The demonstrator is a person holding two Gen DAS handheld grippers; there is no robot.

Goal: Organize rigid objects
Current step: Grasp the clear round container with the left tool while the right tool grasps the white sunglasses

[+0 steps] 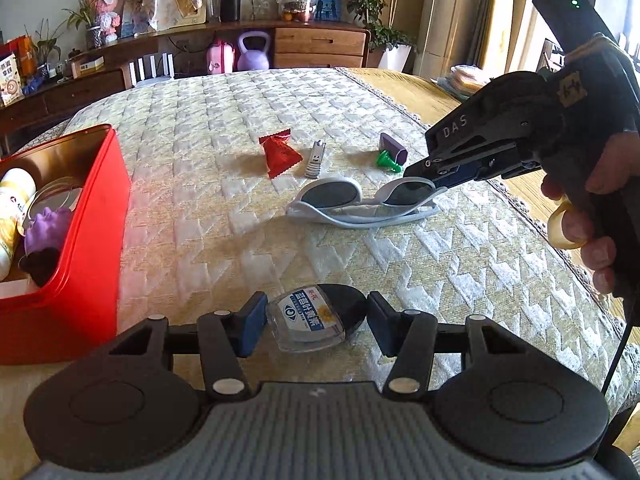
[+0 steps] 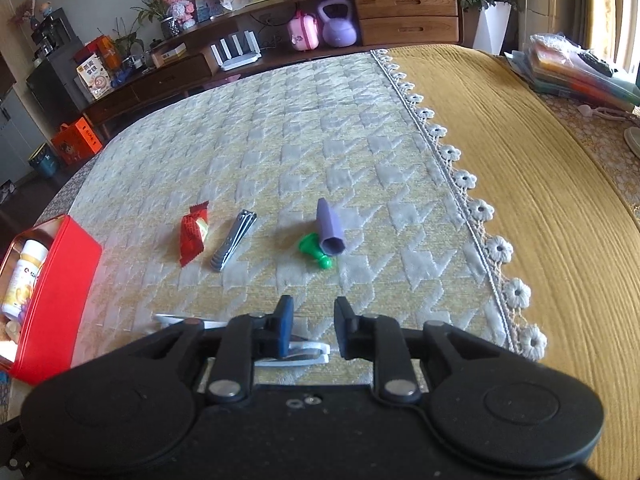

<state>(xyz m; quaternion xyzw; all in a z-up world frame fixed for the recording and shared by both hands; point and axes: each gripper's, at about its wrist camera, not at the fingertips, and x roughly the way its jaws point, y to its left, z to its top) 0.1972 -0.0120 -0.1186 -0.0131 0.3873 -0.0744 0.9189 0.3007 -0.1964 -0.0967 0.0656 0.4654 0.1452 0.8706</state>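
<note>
Fingers (image 1: 252, 330) of the left gripper (image 1: 316, 326) are seen clamped on a small clear bottle (image 1: 304, 320) w/ a black cap, one pad at each side of it, just above the quilted cover (image 1: 220, 120). On the bottle a blue and white label is carried, w/ an eye logo and Chinese chars. that cannot be read well. The letters "DAS" are printed in white on the body of the right gripper (image 2: 314, 332), which is held by a hand (image 1: 592, 216). Its fingers are set narrowly apart at the right end of white sunglasses (image 1: 352, 200) that lie on the cover; whether the pads press on the frame cannot be told. At the left a red tin box (image 1: 92, 240) stands open. Inside it are found a white bottle (image 1: 12, 208) w/ a yellow label and a red mark, a purple soft item (image 1: 46, 226), sth. dark below it, and a round shiny disc; the label text is too small to be read. Further on the cover, beyond the sunglasses, are placed a red candy packet (image 1: 280, 154), a metal nail clipper (image 1: 315, 158) just beside it, and, apart to the right, a purple cap-like piece (image 1: 394, 148) touching a green plastic piece (image 1: 388, 160).
</note>
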